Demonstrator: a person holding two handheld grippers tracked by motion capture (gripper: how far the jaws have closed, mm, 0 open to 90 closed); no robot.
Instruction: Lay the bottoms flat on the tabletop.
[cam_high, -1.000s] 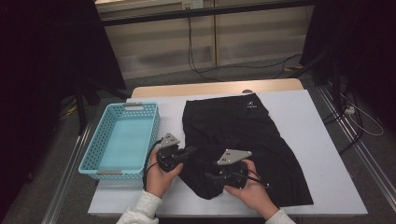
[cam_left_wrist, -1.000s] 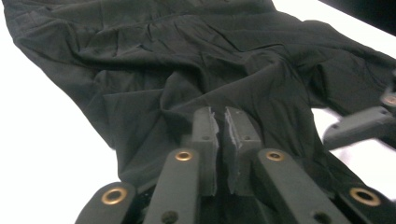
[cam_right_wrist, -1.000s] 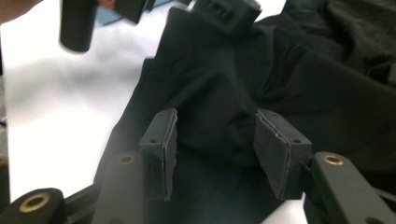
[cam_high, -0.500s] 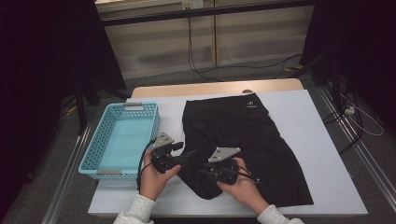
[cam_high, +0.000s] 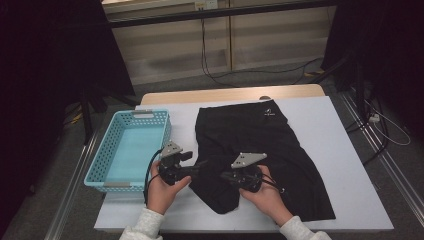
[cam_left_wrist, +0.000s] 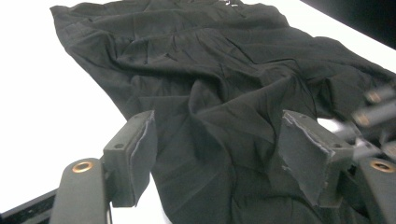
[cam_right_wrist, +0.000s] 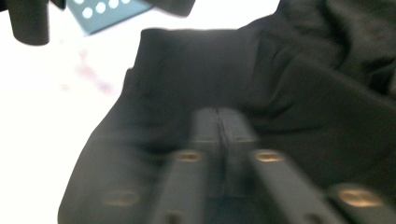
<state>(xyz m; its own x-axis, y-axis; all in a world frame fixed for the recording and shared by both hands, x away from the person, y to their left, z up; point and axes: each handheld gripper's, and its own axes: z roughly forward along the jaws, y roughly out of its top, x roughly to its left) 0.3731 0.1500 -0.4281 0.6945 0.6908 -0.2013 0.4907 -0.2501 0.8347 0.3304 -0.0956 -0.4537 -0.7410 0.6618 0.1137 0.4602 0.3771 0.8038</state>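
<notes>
Grey floor (cam_high: 280, 75), cables (cam_high: 215, 65), pale wall panels (cam_high: 165, 42), dark sides.

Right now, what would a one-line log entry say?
left hand-held gripper: open, over black garment | right hand-held gripper: shut, at garment | blue basket: left, empty

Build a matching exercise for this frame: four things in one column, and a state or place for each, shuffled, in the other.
Things:
1. left gripper
2. right gripper
3. black garment
4. blue basket

States or places:
A. jaws pressed together
B. spread over the middle of the table
C. jaws wide apart
D. at the table's left edge

Pairs: 1-C, 2-A, 3-B, 4-D
</notes>
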